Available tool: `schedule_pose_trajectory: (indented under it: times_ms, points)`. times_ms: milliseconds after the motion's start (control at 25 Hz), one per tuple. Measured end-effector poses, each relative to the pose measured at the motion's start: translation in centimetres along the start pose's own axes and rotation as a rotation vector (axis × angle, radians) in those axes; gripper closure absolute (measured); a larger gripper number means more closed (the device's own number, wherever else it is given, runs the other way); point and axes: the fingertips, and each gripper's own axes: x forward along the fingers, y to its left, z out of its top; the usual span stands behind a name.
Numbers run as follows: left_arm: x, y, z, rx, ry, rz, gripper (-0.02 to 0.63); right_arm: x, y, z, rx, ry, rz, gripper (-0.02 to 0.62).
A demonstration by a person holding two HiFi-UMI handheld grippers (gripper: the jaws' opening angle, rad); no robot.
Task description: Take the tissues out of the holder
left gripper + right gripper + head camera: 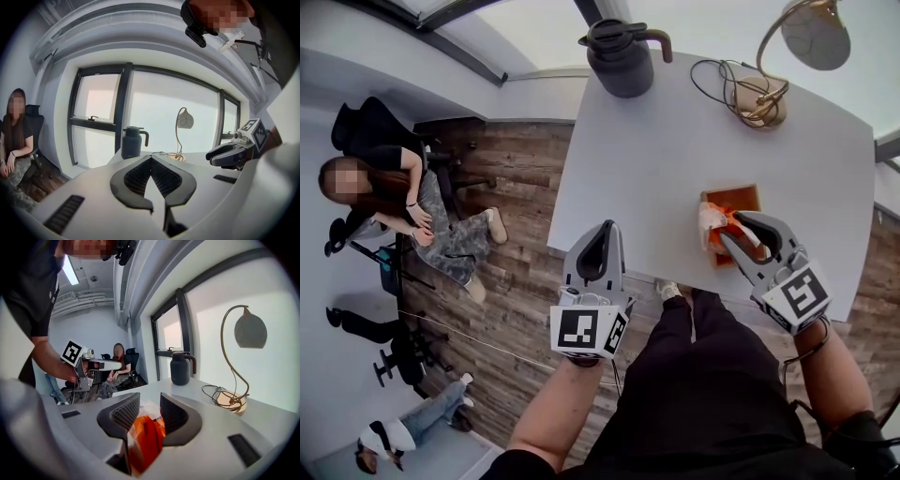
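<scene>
From the head view, the right hand-held gripper (729, 228) reaches into the wooden holder (733, 195) on the white worktop (675, 159). An orange tissue pack (712, 225) sits between its jaws, with the pack's pale end poking out to that gripper's left. The left hand-held gripper (607, 228) hangs well to the left of the right one, off the worktop's near edge and over the wooden floor. A dark jug (623, 58) and a lamp (811, 33) stand far beyond both.

In the left gripper view, the left hand-held gripper (151, 158) has its jaws pressed together at the tips with nothing between them. The jug is ahead of it and the right hand-held gripper (211, 154) off to its right.

In the right gripper view, the right hand-held gripper (150, 401) has its jaws drawn part-way in. The ribbed pads close on the crinkled wrapper of the tissue pack (146, 439), which bulges below and between them. The holder itself is not visible here.

The step in hand looks like the lift-out: the pack is gripped but appears not yet clear of the holder. The next move calls for a straight pull up and away from the holder's walls. The soft wrapper may slip or drag the light holder along, so the idle left hand-held gripper might need to steady the holder.
</scene>
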Motion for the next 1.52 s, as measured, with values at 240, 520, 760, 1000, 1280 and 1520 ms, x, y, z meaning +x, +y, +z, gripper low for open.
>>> schedule_pose_trajectory:
  times_ms: [240, 520, 760, 1000, 1280, 1520]
  points:
    - [0.4, 0.0, -1.8, -0.014, 0.046, 0.012, 0.601, 1.3, 0.6, -1.2, 0.001, -0.017, 0.041, 0.390]
    - [0.6, 0.7, -3.6, -0.014, 0.087, 0.026, 0.601, 3.0, 1.8, -3.0, -0.048, 0.035, 0.111, 0.264]
    - [1.2, 0.8, -3.5, -0.029, 0.089, 0.025, 0.601, 3.8, 1.4, -3.9, -0.054, 0.056, 0.089, 0.253]
    - [1.9, 1.3, -3.2, -0.038, 0.087, 0.015, 0.601, 4.8, 0.4, -4.1, -0.053, 0.042, 0.043, 0.253]
    - [1.7, 1.2, -3.3, -0.048, 0.098, 0.005, 0.601, 5.1, 0.2, -4.5, -0.024, 0.050, 0.028, 0.256]
    - [1.6, 0.9, -3.7, -0.051, 0.104, -0.002, 0.601, 4.9, -0.4, -4.9, 0.004, 0.067, 0.008, 0.329]
